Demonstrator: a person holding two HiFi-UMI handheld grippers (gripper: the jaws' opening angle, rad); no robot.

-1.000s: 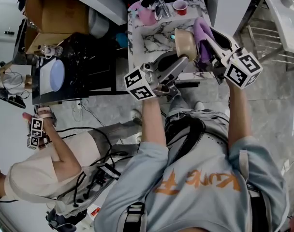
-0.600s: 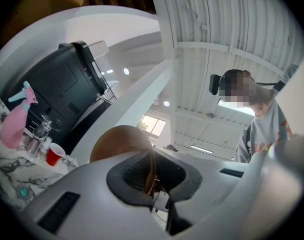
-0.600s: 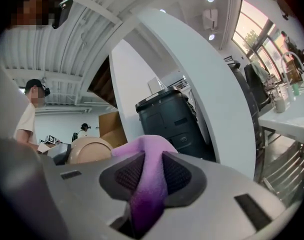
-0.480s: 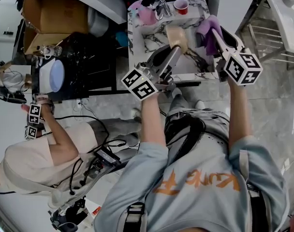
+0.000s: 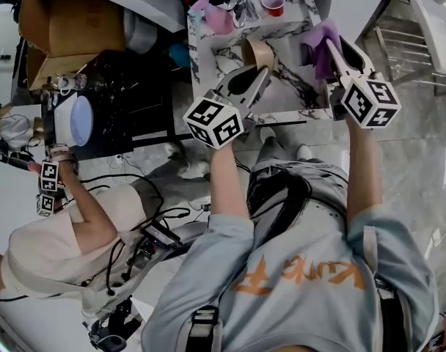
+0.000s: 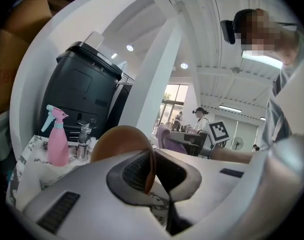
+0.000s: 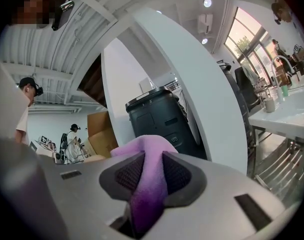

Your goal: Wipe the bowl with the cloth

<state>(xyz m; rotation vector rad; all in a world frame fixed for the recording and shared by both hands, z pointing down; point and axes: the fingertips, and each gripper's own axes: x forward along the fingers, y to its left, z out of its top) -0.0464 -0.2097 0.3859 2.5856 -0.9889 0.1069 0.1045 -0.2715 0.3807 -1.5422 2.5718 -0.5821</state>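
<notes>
A tan bowl (image 5: pixel 260 51) stands on edge over the marble table (image 5: pixel 296 86), its rim pinched by my left gripper (image 5: pixel 257 73). In the left gripper view the bowl's rim (image 6: pixel 148 170) sits between the shut jaws of that gripper (image 6: pixel 151 176). My right gripper (image 5: pixel 327 48) is shut on a purple cloth (image 5: pixel 317 44), held apart to the right of the bowl. The right gripper view shows the cloth (image 7: pixel 149 179) squeezed between the pads of the right gripper (image 7: pixel 148 180).
A pink spray bottle (image 5: pixel 217 17), metal items (image 5: pixel 243 7) and a red cup (image 5: pixel 273 6) stand at the table's far edge. A black cart (image 5: pixel 113 101) with a white bowl (image 5: pixel 80 119) is at left, a cardboard box (image 5: pixel 69 24) behind it. Another person (image 5: pixel 76 248) stands lower left.
The bowl and cloth were pressed together one second ago. They have since separated: my left gripper carried the bowl left and away, my right gripper kept the cloth to the right.
</notes>
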